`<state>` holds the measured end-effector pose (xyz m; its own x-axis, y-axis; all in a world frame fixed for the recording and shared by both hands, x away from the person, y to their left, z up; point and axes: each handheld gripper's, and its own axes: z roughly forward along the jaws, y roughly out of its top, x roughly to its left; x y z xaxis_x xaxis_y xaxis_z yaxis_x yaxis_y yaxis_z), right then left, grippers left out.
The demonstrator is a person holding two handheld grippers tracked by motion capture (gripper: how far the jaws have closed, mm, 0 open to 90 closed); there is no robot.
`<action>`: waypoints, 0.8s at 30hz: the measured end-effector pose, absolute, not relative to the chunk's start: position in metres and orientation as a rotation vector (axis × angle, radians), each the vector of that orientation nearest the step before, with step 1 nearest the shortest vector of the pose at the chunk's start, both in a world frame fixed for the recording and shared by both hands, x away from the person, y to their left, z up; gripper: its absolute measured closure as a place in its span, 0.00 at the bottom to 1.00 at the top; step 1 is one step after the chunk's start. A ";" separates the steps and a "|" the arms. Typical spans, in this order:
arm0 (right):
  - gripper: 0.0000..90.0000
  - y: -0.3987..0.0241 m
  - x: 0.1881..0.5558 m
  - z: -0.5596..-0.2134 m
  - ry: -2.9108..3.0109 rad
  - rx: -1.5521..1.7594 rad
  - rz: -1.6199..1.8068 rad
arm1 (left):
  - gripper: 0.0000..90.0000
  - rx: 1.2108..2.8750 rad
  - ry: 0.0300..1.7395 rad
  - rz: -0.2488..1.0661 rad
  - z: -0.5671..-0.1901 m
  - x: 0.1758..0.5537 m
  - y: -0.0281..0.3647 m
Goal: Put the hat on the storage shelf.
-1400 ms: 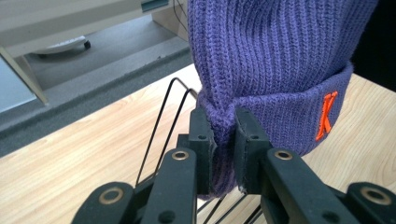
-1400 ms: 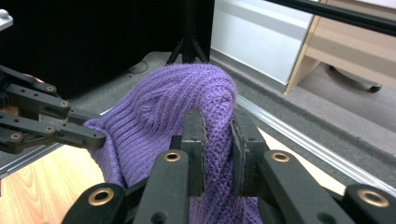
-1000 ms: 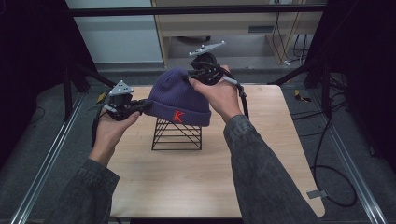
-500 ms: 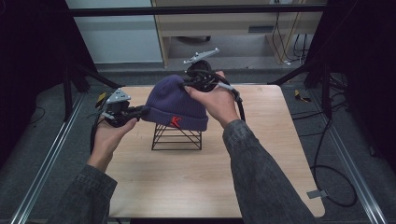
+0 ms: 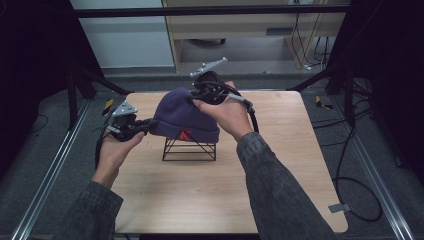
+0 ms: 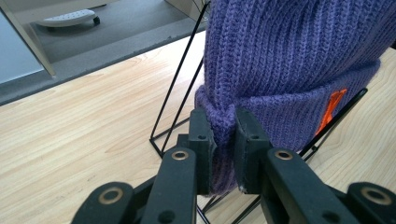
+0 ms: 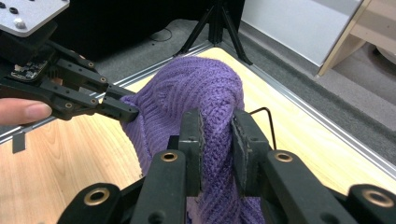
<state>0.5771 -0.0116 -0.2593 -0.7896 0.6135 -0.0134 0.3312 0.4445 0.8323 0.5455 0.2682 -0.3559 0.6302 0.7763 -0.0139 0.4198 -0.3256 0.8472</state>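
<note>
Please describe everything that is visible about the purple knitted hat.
The purple hat is ribbed knit with a folded cuff bearing a small orange mark. It drapes over a black wire stand on the wooden table. The left tool pinches its cuff; the right tool pinches a fold near its crown.

A lab or test rig, not a home. Wooden table [image 5: 200,200] sits inside black frame bars [image 5: 210,10] w/ floor rails [image 5: 45,175] – loose cables [image 5: 345,165], tripod legs [image 7: 219,18] nearby
</note>
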 end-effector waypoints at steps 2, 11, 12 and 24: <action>0.84 -0.010 0.576 -0.262 2.400 0.811 1.264 | 0.87 1.963 0.946 0.501 -0.359 0.545 0.270; 0.84 -0.004 0.573 -0.271 2.432 0.796 1.243 | 0.87 1.965 0.958 0.487 -0.371 0.544 0.274; 0.84 -0.004 0.573 -0.272 2.433 0.791 1.243 | 0.87 1.964 0.959 0.486 -0.372 0.544 0.274; 0.84 -0.006 0.571 -0.276 2.443 0.792 1.236 | 0.87 1.965 0.955 0.480 -0.377 0.542 0.273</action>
